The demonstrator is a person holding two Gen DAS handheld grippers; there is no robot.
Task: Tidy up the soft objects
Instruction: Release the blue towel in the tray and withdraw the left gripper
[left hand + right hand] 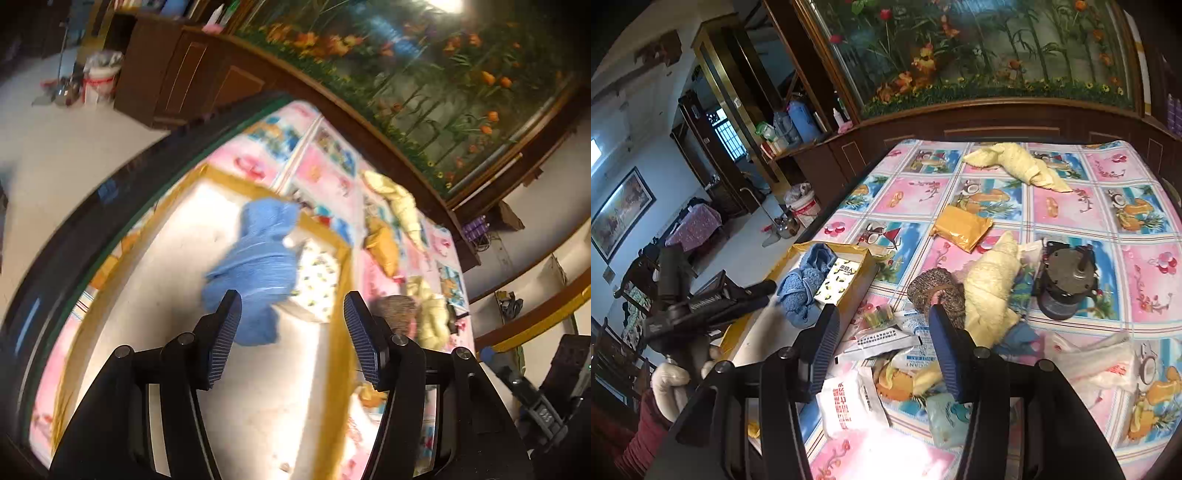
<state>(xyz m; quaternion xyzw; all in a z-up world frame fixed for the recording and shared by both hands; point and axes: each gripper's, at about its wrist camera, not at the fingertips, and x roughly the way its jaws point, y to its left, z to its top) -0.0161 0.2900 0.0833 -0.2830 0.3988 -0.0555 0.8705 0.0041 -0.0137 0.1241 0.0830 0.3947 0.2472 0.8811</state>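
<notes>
Blue towel lies crumpled in the yellow-rimmed box on the counter, long axis running from the near side toward the far rim. Left hand-held gripper: jaws apart, empty, above the box. Right hand-held gripper: jaws apart, empty, over packets

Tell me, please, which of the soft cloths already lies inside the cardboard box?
The blue towel does, bunched beside a patterned packet in the box; both yellow cloths lie out on the tablecloth.

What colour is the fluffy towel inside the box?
Blue. The towel shows best in the right wrist view, lying in the box.
</notes>
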